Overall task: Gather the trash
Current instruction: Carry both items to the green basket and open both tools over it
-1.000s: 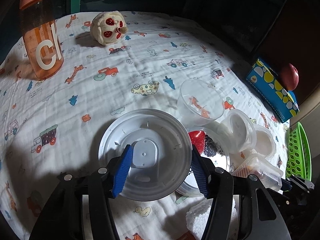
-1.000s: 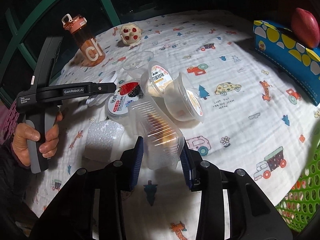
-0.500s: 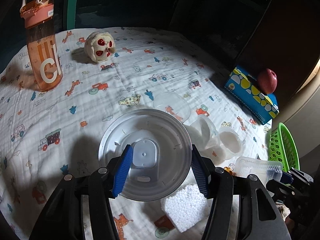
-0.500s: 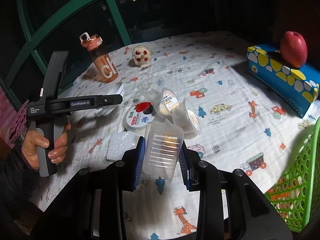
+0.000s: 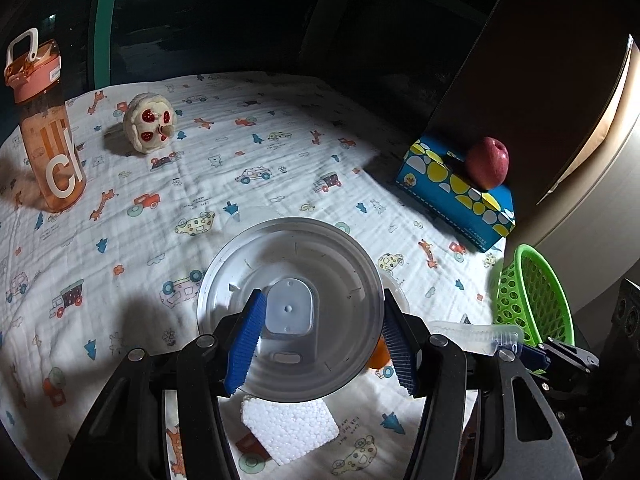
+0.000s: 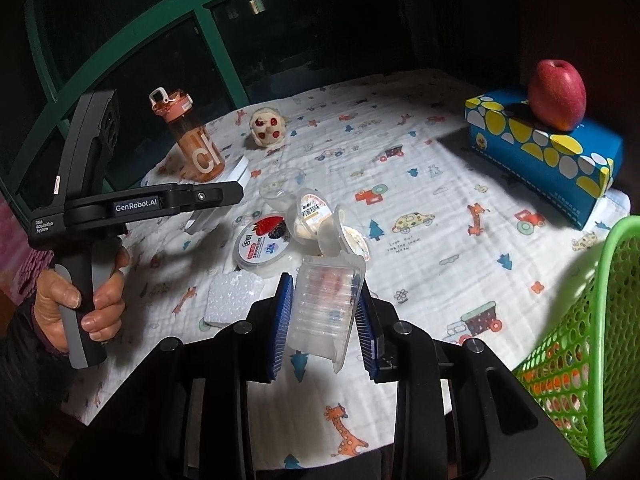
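Left gripper (image 5: 320,344) clenched on round lid (image 5: 290,308); right gripper (image 6: 324,324) grasping clear ribbed tray (image 6: 326,308). Green basket (image 6: 592,344) rightward; yogurt tub (image 6: 264,240), foam block (image 6: 232,296) behind.

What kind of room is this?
Probably a home, at night: a table under a white cartoon-print cloth, a red apple on a blue tissue box, and dark green-framed windows.
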### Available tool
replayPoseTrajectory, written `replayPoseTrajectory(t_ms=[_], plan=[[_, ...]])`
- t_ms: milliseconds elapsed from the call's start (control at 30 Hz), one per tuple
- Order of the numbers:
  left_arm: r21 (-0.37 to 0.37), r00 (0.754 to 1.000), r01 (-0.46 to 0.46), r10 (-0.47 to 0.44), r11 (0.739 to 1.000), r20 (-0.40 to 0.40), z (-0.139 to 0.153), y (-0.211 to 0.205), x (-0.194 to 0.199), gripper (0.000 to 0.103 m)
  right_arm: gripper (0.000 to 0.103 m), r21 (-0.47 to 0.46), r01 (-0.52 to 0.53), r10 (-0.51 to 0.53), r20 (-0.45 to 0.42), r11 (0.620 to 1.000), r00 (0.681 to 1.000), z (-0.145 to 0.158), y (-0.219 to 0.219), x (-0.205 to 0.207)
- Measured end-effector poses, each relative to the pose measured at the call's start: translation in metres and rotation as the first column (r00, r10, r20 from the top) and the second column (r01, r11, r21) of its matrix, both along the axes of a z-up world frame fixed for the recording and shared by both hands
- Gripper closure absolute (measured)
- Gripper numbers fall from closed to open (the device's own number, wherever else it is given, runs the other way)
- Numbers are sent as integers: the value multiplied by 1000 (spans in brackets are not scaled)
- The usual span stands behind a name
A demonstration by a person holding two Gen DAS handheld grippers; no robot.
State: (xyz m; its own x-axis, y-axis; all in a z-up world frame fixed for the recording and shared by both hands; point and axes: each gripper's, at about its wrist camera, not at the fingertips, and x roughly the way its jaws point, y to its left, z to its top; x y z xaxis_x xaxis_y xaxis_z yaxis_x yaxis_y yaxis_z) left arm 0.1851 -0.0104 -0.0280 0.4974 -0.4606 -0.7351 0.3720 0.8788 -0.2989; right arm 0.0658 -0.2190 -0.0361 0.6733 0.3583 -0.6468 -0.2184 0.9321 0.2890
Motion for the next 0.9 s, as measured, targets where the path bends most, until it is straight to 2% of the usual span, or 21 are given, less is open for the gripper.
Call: replayPoseTrajectory(t_ms=[233,467,700,900], plan=[[-3,998,63,-63,998,9,9,-30,-4,48,74,-8,51,-51,56,999,997,24,-24,-7],[-18,988,153,-153,988,22,20,-81,-12,48,74,-22,172,-169,75,985,983,30,-75,-20],[-31,964,266,-266,963,26,29,-147,-25,48,74,-46,337,-331,94,941,939,38,-148,-44],[-30,925,379,-378,925,26,34,-212,-42,48,73,-65,453,-448,81,889,890,35,-208,-74]])
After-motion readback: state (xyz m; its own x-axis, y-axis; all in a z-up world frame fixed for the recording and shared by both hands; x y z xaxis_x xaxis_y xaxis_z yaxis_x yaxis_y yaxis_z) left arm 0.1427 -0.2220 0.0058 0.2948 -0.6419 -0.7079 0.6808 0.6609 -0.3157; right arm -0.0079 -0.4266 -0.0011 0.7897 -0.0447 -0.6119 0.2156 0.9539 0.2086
